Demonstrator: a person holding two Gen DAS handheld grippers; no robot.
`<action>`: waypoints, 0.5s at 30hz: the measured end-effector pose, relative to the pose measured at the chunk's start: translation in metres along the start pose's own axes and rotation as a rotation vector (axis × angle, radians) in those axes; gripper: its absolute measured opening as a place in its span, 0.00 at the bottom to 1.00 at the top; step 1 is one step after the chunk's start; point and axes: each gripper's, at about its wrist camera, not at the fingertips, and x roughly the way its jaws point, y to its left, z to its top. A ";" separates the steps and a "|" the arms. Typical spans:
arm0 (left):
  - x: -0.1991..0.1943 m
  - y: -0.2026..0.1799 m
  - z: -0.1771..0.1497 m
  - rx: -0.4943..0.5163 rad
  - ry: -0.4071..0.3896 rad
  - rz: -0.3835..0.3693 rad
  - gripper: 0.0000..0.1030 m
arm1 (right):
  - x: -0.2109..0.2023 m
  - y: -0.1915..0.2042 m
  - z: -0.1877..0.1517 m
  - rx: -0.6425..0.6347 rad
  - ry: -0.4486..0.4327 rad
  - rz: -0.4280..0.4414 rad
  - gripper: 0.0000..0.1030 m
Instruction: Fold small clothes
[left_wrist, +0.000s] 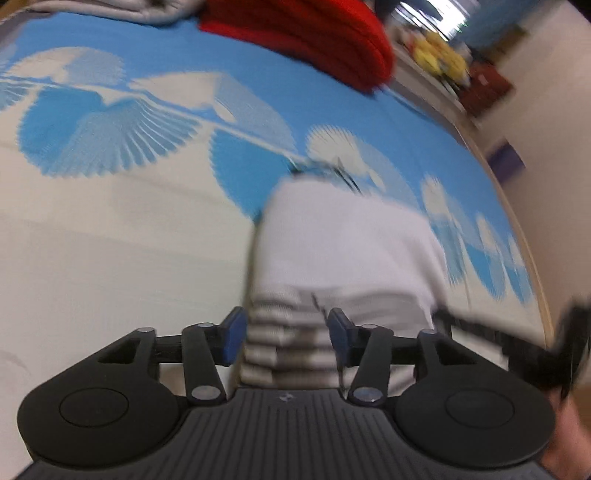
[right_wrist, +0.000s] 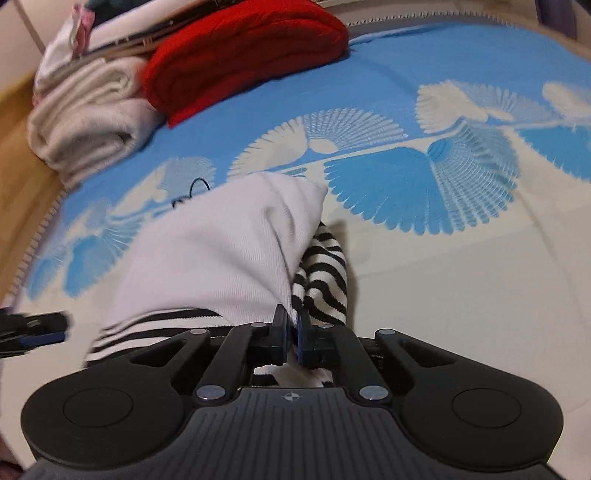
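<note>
A small white garment (left_wrist: 351, 251) with black-and-white striped parts lies bunched on the blue-and-white patterned cover (left_wrist: 110, 240). In the left wrist view its striped edge (left_wrist: 288, 350) runs between the blue pads of my left gripper (left_wrist: 286, 336), whose jaws stand apart and do not visibly press on it. In the right wrist view my right gripper (right_wrist: 292, 332) is shut on a fold of the white garment (right_wrist: 221, 251), with a striped sleeve (right_wrist: 325, 273) hanging just to its right. The left gripper's fingers (right_wrist: 37, 330) show blurred at the left edge.
A folded red garment (right_wrist: 240, 55) and a rolled cream cloth (right_wrist: 88, 122) sit at the far side of the cover (right_wrist: 461, 295), beside a stack of other laundry (right_wrist: 85, 33). A wooden edge (right_wrist: 18, 147) borders the cover on the left. A cluttered shelf (left_wrist: 447, 59) stands beyond.
</note>
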 end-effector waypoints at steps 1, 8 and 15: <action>0.006 -0.002 -0.004 0.014 0.031 -0.010 0.56 | 0.001 -0.002 0.001 0.019 0.005 -0.004 0.04; 0.036 -0.004 -0.022 0.179 0.140 0.122 0.80 | -0.005 -0.003 -0.003 0.048 0.000 -0.039 0.04; 0.007 -0.014 -0.027 0.209 0.075 0.009 0.78 | -0.016 -0.020 -0.004 0.081 0.031 -0.071 0.03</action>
